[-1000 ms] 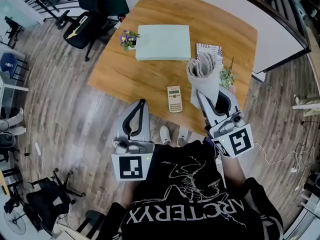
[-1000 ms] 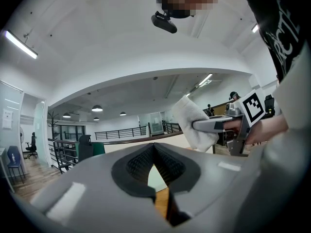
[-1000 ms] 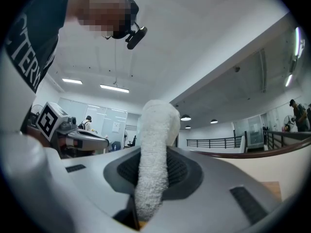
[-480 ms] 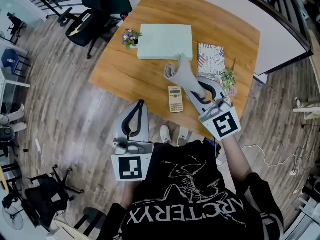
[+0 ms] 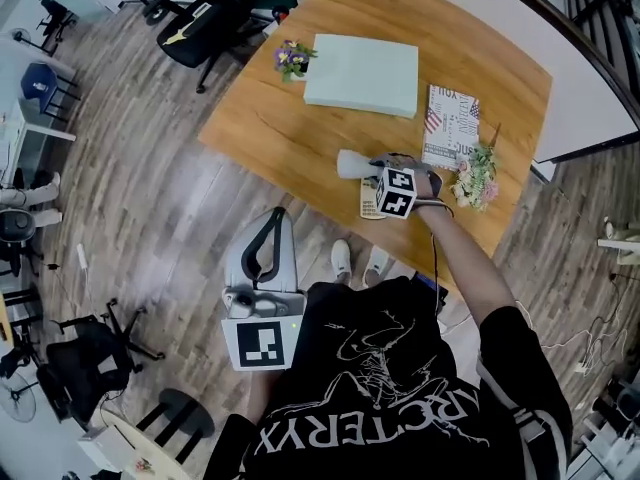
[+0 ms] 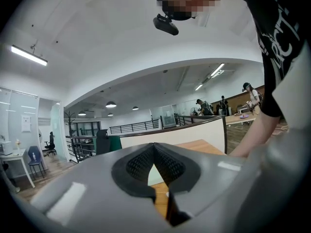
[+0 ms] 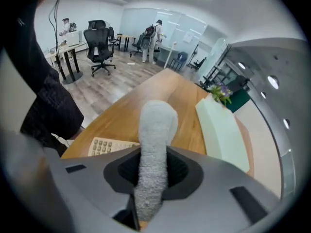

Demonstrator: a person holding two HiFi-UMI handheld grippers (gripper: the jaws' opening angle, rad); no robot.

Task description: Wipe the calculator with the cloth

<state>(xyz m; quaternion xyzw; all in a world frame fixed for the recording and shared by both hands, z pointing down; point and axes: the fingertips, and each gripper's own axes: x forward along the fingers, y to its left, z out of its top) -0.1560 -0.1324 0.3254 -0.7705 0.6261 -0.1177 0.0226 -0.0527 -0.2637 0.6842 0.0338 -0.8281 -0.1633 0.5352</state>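
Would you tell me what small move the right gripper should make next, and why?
Probably swing the right gripper toward the calculator and lower it until the cloth lies on the keys. Its jaws are clamped on the rolled cloth, but the cloth's free end pokes out over bare wooden table beside the calculator, not on it.

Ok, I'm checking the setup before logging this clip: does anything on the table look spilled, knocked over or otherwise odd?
Nothing stands out. The calculator lies flat near the table edge. The cloth is a bunched roll clamped in the right gripper close by it, and the pale green box lies flat. No spills show.
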